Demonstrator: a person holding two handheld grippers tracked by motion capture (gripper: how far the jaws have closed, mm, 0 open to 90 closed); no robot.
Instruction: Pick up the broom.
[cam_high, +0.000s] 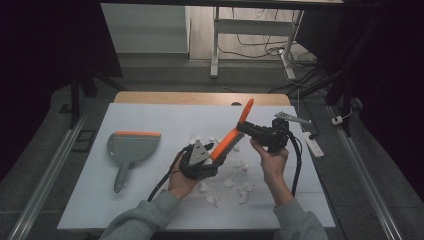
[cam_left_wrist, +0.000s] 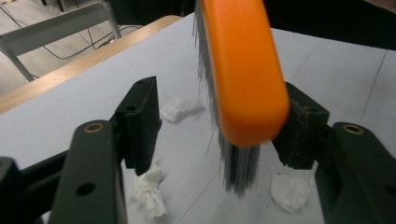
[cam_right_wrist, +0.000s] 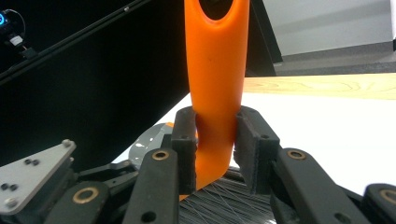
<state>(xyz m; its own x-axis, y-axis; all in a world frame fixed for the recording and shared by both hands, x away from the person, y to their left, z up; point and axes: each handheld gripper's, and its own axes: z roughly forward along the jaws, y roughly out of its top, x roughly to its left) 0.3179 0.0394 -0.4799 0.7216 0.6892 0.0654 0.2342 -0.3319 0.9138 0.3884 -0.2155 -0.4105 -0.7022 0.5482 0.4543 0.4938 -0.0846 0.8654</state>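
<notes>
Over the table's middle, high view: the right gripper (cam_high: 246, 128) clamps the orange brush (cam_high: 231, 136), its handle slanting up and far-right, bristle head low by the left gripper (cam_high: 214, 148). Left gripper view: smooth plastic back, grey bristles hanging between half-parted jaws, left pad clear. Right gripper view: pads squeeze the handle's neck.

A white table (cam_high: 150, 117) with a wooden far edge (cam_high: 200, 97) stands on grey floor (cam_high: 165, 75). Metal rails (cam_high: 45, 180) run along the floor at left and right. Far off stand a white desk frame (cam_high: 216, 45) and loose cables (cam_high: 260, 47). Both sides of the room are dark.
</notes>
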